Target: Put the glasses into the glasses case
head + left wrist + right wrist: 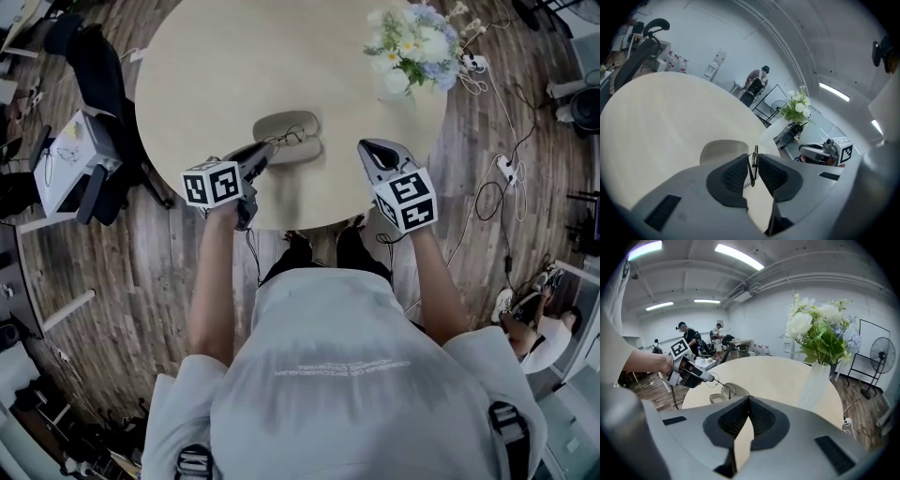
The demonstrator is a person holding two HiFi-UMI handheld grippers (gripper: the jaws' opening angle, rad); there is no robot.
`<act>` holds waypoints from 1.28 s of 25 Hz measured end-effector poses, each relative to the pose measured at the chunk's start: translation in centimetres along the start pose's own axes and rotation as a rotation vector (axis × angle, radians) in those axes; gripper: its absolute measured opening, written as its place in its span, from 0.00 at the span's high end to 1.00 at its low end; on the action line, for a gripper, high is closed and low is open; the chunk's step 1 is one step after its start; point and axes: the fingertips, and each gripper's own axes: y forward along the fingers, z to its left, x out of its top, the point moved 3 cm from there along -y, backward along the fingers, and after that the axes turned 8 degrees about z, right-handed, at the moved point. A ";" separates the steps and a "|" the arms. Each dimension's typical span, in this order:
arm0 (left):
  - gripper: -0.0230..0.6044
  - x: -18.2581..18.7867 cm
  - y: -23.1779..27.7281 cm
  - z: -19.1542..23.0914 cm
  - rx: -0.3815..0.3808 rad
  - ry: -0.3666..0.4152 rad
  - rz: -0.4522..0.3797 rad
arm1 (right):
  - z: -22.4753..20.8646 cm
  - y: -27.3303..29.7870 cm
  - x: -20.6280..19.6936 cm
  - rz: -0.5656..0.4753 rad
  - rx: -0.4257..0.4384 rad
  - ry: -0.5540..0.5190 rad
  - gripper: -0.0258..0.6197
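Note:
Thin black-framed glasses (286,139) hang over the open beige glasses case (292,136) near the table's front. My left gripper (263,153) is shut on the glasses; in the left gripper view the frame (753,165) is pinched edge-on between the two pads, with the case (723,151) just beyond them. The right gripper view shows the glasses (723,389) held out from the left gripper (693,372) above the case (732,392). My right gripper (372,149) is shut with nothing in it, hovering to the right of the case; its own tips (748,398) touch.
A white vase of flowers (412,49) stands at the back right of the round beige table (216,66). An office chair (98,66) and a cluttered side table sit to the left. Cables and a power strip (507,169) lie on the wooden floor at right.

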 end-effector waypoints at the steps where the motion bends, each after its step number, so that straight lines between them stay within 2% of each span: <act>1: 0.85 -0.3 0.4 0.3 -0.002 -0.010 0.015 | 0.0 0.1 -0.2 0.006 -0.001 0.005 0.96; 18: 0.85 -4.5 4.4 2.3 -0.051 -0.163 0.156 | 0.5 1.6 -2.8 0.099 0.002 0.013 0.96; 28: 0.86 -5.8 5.8 3.5 -0.081 -0.225 0.265 | 0.7 2.6 -3.5 0.132 0.017 0.016 0.96; 32: 0.85 -6.3 6.1 4.7 -0.064 -0.232 0.301 | 0.6 3.1 -3.8 0.144 0.023 0.019 0.96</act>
